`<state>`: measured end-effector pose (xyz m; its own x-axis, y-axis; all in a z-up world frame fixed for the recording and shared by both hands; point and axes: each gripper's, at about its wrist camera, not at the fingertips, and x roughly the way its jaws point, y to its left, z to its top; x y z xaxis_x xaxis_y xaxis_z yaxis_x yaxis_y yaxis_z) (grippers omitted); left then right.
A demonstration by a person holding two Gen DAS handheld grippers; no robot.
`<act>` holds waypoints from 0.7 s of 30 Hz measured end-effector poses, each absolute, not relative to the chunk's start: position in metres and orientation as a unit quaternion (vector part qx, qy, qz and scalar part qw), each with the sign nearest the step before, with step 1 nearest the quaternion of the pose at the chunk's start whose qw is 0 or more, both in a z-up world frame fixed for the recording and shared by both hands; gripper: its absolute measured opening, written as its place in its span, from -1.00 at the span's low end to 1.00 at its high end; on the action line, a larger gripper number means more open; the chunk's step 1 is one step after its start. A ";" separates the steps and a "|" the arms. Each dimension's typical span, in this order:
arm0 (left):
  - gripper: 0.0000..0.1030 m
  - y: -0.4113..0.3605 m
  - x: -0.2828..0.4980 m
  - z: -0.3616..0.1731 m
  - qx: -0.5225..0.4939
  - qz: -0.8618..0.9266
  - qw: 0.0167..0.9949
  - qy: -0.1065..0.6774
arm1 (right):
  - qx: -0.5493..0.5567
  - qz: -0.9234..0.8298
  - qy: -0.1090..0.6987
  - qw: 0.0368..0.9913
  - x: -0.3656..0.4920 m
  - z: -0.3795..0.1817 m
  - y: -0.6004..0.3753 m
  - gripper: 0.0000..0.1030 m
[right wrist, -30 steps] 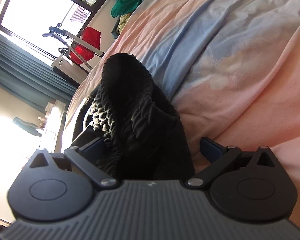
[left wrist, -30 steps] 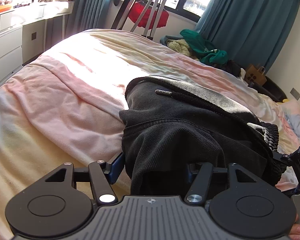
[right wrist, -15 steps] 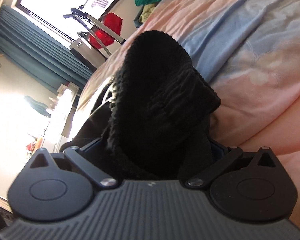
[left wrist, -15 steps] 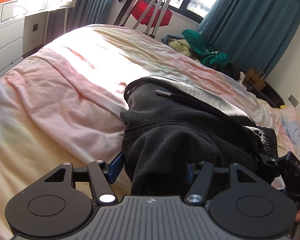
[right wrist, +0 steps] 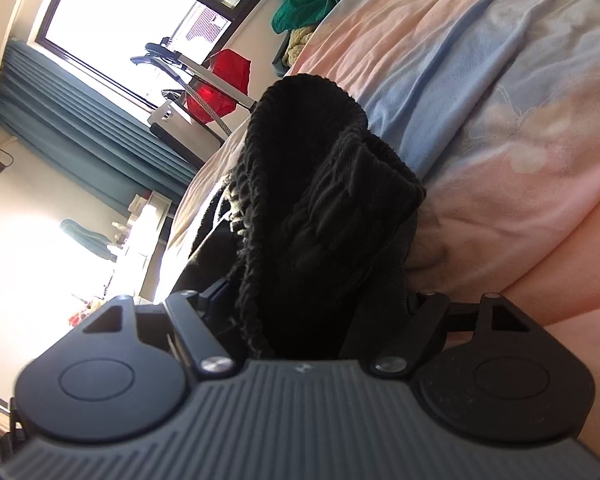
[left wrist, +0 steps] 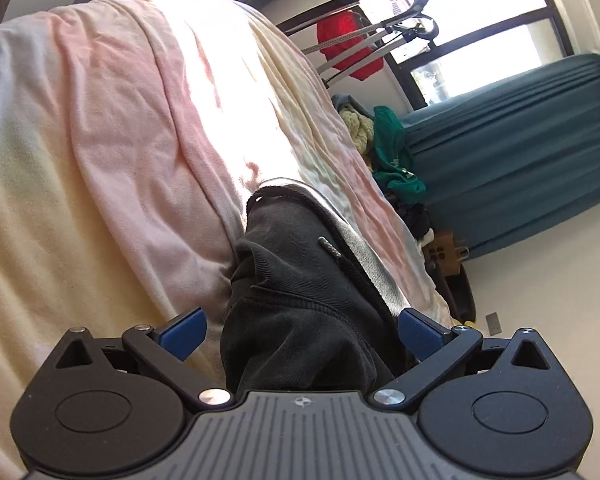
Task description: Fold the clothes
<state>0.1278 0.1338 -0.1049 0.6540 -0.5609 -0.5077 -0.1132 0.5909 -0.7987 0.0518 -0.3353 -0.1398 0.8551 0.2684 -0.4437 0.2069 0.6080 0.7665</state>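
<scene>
Dark garment (left wrist: 300, 300) lies on the bed (left wrist: 120, 140), long axis running away from both tools, left tool (left wrist: 300, 334) wide open straddling its gray end, right tool (right wrist: 316, 300) clamped on the black ribbed cuff (right wrist: 320, 184), so right leads.

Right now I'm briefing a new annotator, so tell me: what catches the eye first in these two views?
The dark charcoal fleece garment dominates, bunched between the blue pads of the left tool and lying on the pink and cream bedsheet. In the right wrist view its black ribbed knit cuff rises from the right tool. Behind, a bright red cloth hangs by the sunlit window.
</scene>
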 end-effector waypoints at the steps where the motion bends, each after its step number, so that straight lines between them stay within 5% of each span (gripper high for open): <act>1: 1.00 0.132 0.136 -0.112 -0.430 -0.135 0.798 0.401 | 0.438 0.016 0.268 0.858 0.051 -0.139 -0.335 0.41; 6: 0.99 0.109 0.173 -0.127 -0.362 -0.166 0.814 0.424 | 0.419 0.015 0.260 0.870 0.051 -0.139 -0.331 0.22; 16: 0.05 0.097 0.175 -0.120 -0.340 -0.177 0.823 0.419 | 0.399 0.019 0.238 0.885 0.040 -0.128 -0.322 -0.12; 21: -0.17 0.097 0.143 -0.095 -0.317 -0.161 0.856 0.375 | 0.378 0.017 0.222 0.899 0.020 -0.109 -0.306 -0.23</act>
<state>0.1431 0.0968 -0.0951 0.6663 -0.5136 -0.5406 0.0369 0.7468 -0.6640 0.0201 -0.3061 -0.1088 0.9013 0.1984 -0.3852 0.1363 0.7141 0.6866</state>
